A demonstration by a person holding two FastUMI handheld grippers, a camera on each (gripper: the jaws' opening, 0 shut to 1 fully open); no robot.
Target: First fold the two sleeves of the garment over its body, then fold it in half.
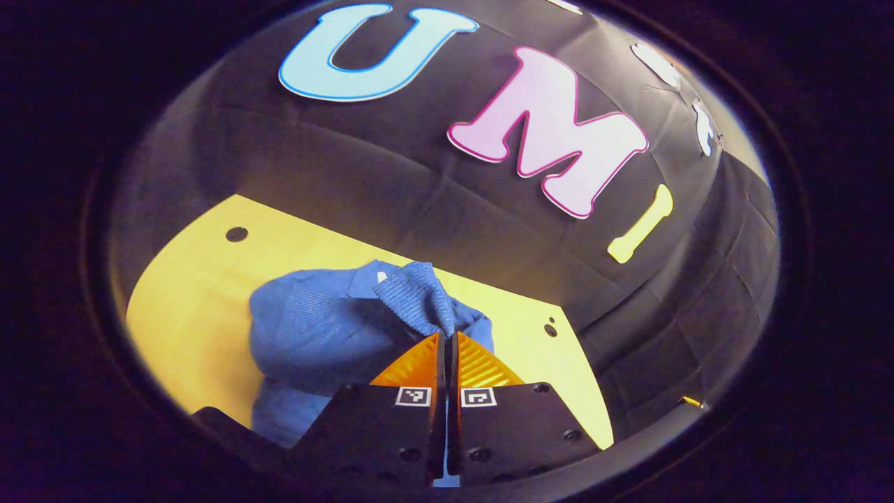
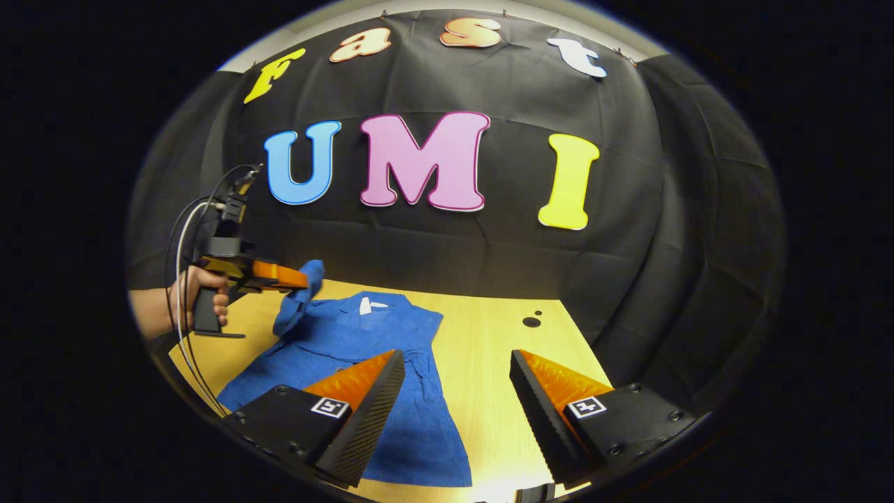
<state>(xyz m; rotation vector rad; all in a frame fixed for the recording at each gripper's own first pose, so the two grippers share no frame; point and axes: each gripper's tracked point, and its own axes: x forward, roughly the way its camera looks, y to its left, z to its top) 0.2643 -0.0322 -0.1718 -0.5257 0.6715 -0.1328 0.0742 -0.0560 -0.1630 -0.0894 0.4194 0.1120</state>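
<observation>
Wooden table [image 2: 489,363] bears garment [image 2: 363,356]; left claw [image 1: 445,335] pinches sleeve [image 1: 419,293], right claw [image 2: 457,363] agape.

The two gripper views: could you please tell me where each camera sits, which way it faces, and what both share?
Left gripper view: rides on the left claw, raised above the wooden table, facing the booth wall; its fingers pinch a blue sleeve.
Right gripper view: rides on the right claw, low at the table's near edge, facing the wall; its fingers stand open, and a hand shows farther off.
Shared: the blue garment, table, left claw.
</observation>
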